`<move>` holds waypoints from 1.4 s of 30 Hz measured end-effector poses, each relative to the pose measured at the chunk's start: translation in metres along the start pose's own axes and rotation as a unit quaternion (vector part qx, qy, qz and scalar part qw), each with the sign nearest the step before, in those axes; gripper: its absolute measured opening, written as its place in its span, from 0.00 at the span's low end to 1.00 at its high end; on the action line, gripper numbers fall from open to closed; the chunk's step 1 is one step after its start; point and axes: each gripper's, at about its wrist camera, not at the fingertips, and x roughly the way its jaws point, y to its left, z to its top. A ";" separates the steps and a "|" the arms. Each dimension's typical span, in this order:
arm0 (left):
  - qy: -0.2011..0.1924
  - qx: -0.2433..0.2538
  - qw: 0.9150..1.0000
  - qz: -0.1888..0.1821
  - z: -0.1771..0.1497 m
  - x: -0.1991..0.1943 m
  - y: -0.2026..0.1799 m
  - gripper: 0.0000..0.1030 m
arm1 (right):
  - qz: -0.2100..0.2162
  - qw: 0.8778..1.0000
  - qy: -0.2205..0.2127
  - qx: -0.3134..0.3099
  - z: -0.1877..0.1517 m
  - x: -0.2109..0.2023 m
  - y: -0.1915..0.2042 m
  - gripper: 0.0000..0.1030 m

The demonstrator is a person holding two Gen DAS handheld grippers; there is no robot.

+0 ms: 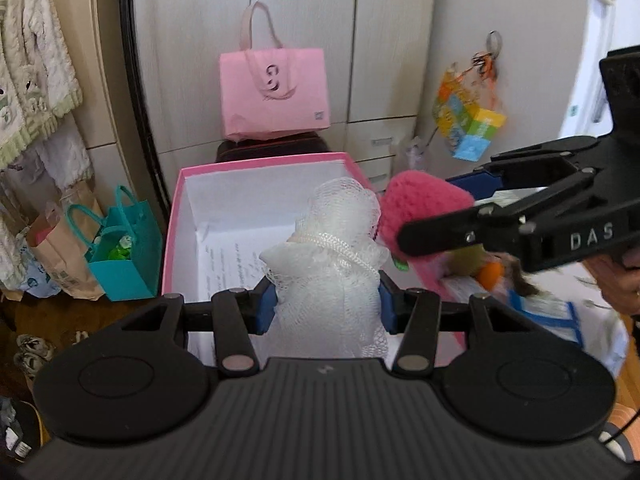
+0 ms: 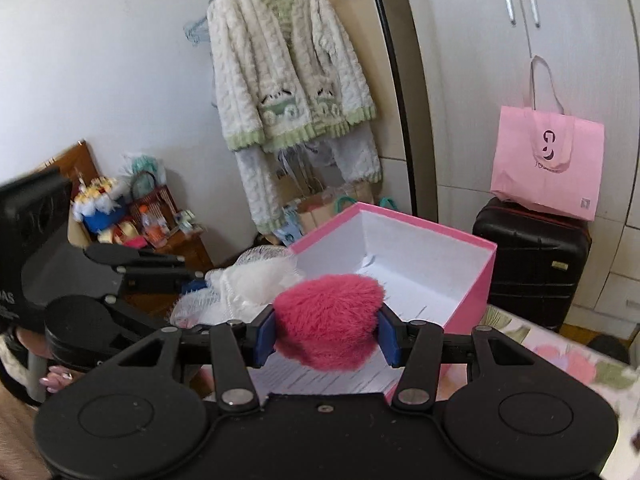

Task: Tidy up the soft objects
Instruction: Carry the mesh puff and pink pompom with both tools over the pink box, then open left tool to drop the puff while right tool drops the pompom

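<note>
- The left gripper [image 1: 327,306] has a matte black ribbed body with two round discs, at 7 and 5 o'clock of its own view.
- Silver rivets pin its black linkage bars; blue pads [image 1: 267,307] line the fingers.
- The right gripper [image 2: 327,334] is built alike: black body, twin discs, silver pivots, blue pads [image 2: 265,334], and a small screw at 6 o'clock.
- In the left view, its side arm carries white letters "DAS" at 3 o'clock.
- A hand [image 2: 56,378] at 8 o'clock of the right view wears pale pink nail polish.

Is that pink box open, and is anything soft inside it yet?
Open: the pink box has no lid on. Only printed paper shows on the floor; its near part is hidden.
</note>
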 end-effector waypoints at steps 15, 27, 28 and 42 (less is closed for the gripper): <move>0.127 -0.045 0.991 0.005 0.029 0.124 0.051 0.50 | -0.039 0.988 0.088 -0.125 0.017 0.104 -0.040 0.55; 0.142 -0.025 0.989 0.037 0.027 0.146 0.046 0.65 | -0.054 0.958 0.153 -0.235 0.010 0.136 -0.026 0.62; 0.139 -0.023 0.989 0.033 0.028 0.143 0.045 0.67 | -0.054 0.958 0.152 -0.236 0.009 0.134 -0.025 0.63; 0.055 0.011 0.998 0.031 0.028 0.029 0.035 0.71 | -0.031 0.986 0.079 -0.141 0.015 0.039 -0.003 0.70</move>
